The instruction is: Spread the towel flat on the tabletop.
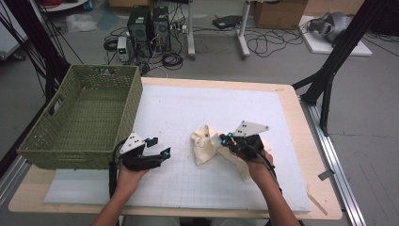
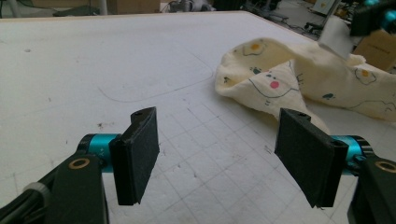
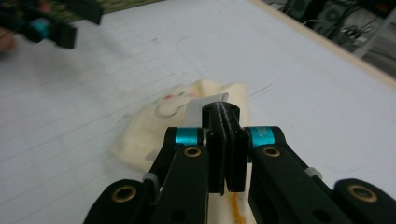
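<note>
White padding covers the table (image 1: 301,141); the cream printed cloth (image 1: 203,143) lies near its middle. Your right gripper (image 3: 225,114), angled low over the cloth, is clenched on its white tag (image 3: 198,108). Your left gripper (image 2: 217,158) hovers released, toward the front-left edge beside the green basket (image 1: 84,117).

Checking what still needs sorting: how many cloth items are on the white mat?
1. A cream printed cloth lies crumpled at the mat's middle, its tag pinched by the right hand-held gripper. The green basket looks empty, though its near corner is hidden.
</note>
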